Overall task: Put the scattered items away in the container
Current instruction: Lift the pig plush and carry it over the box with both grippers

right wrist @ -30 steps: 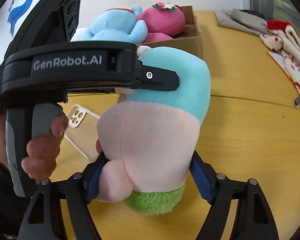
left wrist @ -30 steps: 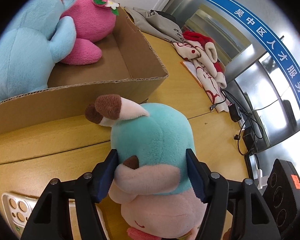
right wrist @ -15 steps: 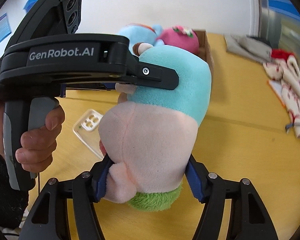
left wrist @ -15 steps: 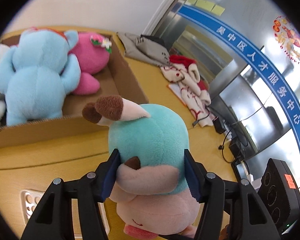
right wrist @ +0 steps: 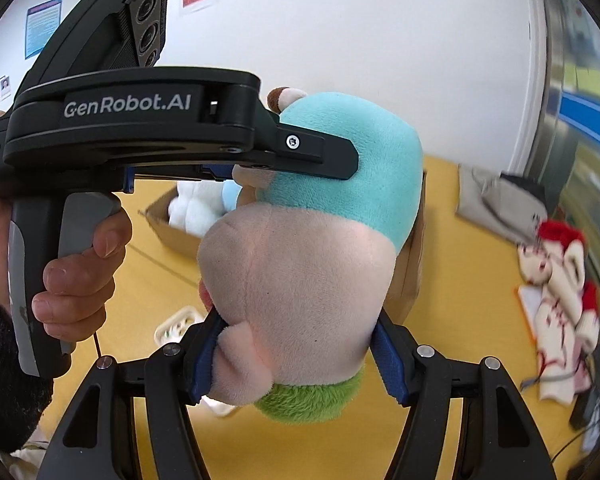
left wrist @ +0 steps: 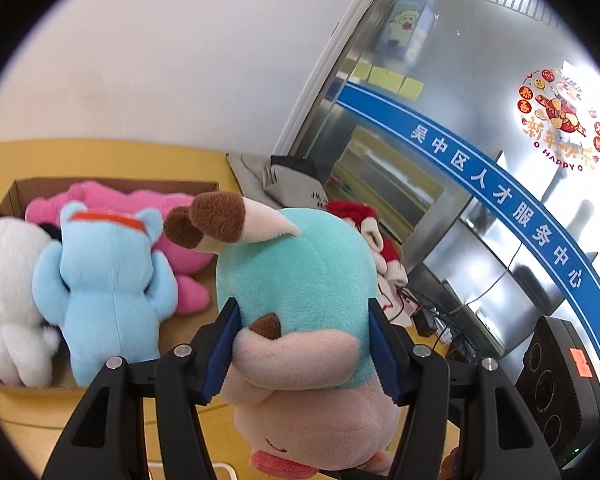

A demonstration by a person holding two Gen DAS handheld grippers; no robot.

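Left wrist view alone shows the cardboard box (left wrist: 16,194); both grippers' fingers (left wrist: 224,344) clamp the plush (left wrist: 296,276).

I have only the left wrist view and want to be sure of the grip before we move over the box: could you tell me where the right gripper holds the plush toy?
Observer: The right gripper, its jaws just closing, clamps the plush toy across its pink lower half.
Operator: Thank you. Does anything hang beneath the toy?
Observer: Only its own green tuft, just below the pads.
Operator: And who steadies my side?
Observer: A hand wraps the handle of the left gripper.
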